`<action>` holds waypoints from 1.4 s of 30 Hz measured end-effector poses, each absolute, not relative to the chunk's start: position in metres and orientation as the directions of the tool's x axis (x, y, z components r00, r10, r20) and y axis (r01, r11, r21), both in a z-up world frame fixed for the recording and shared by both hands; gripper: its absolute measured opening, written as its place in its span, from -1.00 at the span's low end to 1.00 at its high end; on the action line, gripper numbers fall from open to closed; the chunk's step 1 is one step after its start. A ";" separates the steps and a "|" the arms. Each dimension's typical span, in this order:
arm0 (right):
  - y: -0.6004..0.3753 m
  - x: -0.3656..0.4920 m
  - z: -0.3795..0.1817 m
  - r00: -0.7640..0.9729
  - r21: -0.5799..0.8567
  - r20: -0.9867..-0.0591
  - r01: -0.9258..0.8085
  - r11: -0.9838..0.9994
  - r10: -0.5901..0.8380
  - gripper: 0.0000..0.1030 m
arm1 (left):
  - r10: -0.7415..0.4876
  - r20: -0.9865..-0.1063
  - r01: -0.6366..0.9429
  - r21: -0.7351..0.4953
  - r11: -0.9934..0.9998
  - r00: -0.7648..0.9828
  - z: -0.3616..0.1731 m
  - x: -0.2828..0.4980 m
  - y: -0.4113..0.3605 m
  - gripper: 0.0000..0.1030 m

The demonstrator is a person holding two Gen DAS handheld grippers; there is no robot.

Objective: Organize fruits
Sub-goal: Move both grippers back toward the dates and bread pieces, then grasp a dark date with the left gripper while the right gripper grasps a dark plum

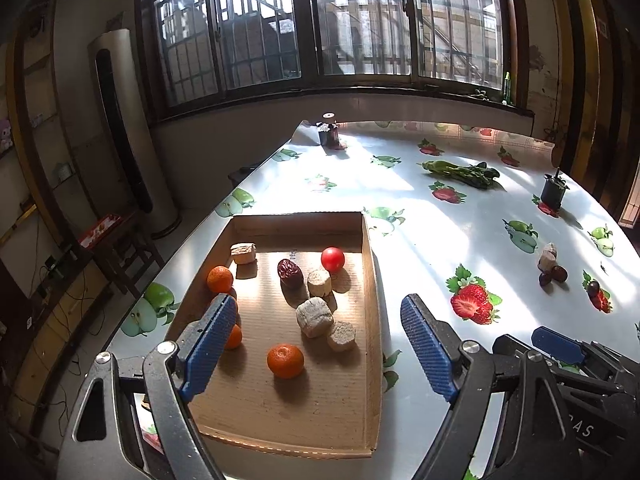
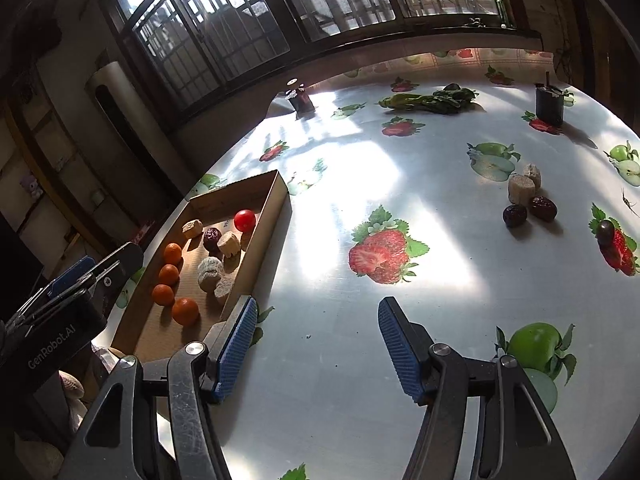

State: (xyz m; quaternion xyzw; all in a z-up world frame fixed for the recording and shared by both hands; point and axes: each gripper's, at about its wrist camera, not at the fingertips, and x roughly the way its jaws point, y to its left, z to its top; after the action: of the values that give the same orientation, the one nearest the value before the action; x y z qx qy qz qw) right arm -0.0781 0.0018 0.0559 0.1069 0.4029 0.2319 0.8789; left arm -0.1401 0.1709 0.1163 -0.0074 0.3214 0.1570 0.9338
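Fruits [image 1: 285, 360] in cardboard tray [image 1: 372, 280] — left gripper [image 1: 320, 344], right gripper [image 2: 318, 346] both released, empty.

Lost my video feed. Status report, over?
Left gripper and right gripper open, empty. Box partly filled. Loose dates on the table. Path clear.

The cardboard tray [image 2: 276, 196] holds 4 oranges [image 2: 185, 311], 1 tomato [image 2: 244, 220], 1 date [image 2: 211, 238] and 4 beige chunks [image 2: 209, 273]; the bench [image 2: 340, 360] carries 3 dark fruits [image 2: 514, 215] and 2 beige chunks [image 2: 521, 189].

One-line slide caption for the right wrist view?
Open right tongs hover over the fruit-print table; cardboard tray of oranges to the left, loose dates ahead.
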 end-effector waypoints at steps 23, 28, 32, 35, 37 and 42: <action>-0.198 -0.027 0.080 0.673 0.171 -0.730 0.008 0.985 0.122 0.31 | -0.005 -0.684 -0.049 -0.059 0.997 0.729 0.110 -0.080 0.105 0.63; -0.209 0.006 0.067 0.641 0.253 -0.743 0.002 0.968 0.193 0.26 | -0.075 -0.718 0.031 -0.074 0.997 0.692 0.098 -0.062 0.075 0.63; -0.186 0.033 0.049 0.587 0.273 -0.768 -0.062 0.960 0.257 -0.06 | -0.091 -0.733 0.054 -0.074 0.996 0.674 0.094 -0.048 0.066 0.63; -0.174 0.038 0.040 0.583 0.216 -0.782 -0.077 0.973 0.220 -0.12 | -0.074 -0.743 0.036 -0.067 0.997 0.665 0.089 -0.040 0.067 0.63; -0.181 0.035 0.038 0.596 0.197 -0.779 -0.065 0.978 0.196 -0.12 | -0.094 -0.749 0.041 -0.089 0.995 0.656 0.084 -0.032 0.066 0.62; -0.196 0.030 0.025 0.588 0.145 -0.798 -0.026 0.989 0.132 -0.12 | -0.173 -0.767 0.120 -0.125 0.985 0.618 0.060 0.000 0.035 0.55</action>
State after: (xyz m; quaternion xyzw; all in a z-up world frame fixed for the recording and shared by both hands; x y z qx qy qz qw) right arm 0.0300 -0.1958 0.0246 0.0587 0.4514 0.0446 0.8893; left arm -0.0003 0.0349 0.0602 -0.0308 0.4292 -0.0814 0.8990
